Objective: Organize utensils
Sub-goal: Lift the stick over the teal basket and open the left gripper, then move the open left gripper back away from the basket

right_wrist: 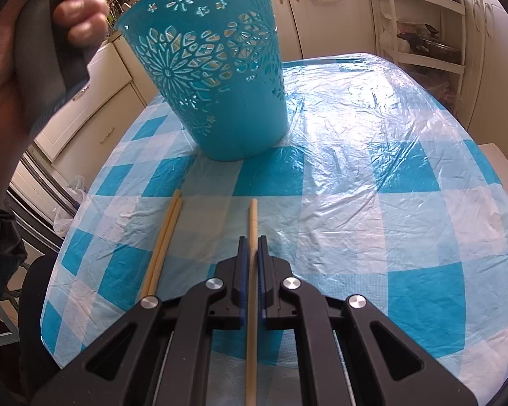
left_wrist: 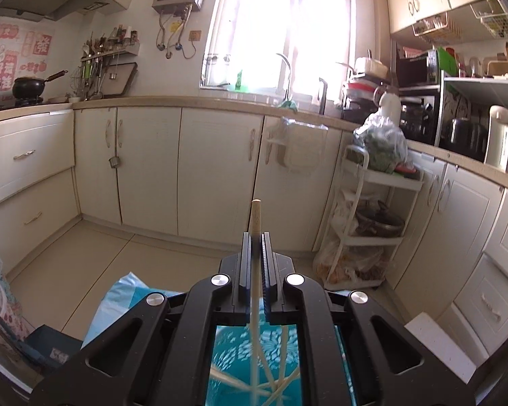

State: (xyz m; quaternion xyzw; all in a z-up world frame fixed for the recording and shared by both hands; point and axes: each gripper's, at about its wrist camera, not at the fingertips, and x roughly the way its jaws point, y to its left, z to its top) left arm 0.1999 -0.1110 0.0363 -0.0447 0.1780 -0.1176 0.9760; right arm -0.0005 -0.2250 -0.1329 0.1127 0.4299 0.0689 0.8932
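A: Which step is it?

B: Loading. Your left claw is clamped on one pale wooden chopstick above the turquoise perforated plastic basket; release it inside.

A: And the right?

B: Your right claw grips another chopstick near the checked surface; carry it far, to the basket.

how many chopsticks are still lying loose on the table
2 lie side by side on the tablecloth, left of the right gripper: one chopstick touching the other. More may be hidden below the gripper.

Table wearing a blue-and-white checked plastic cloth, teal cut-out bin standing upright on it, two chopsticks lying side by side nearer the camera
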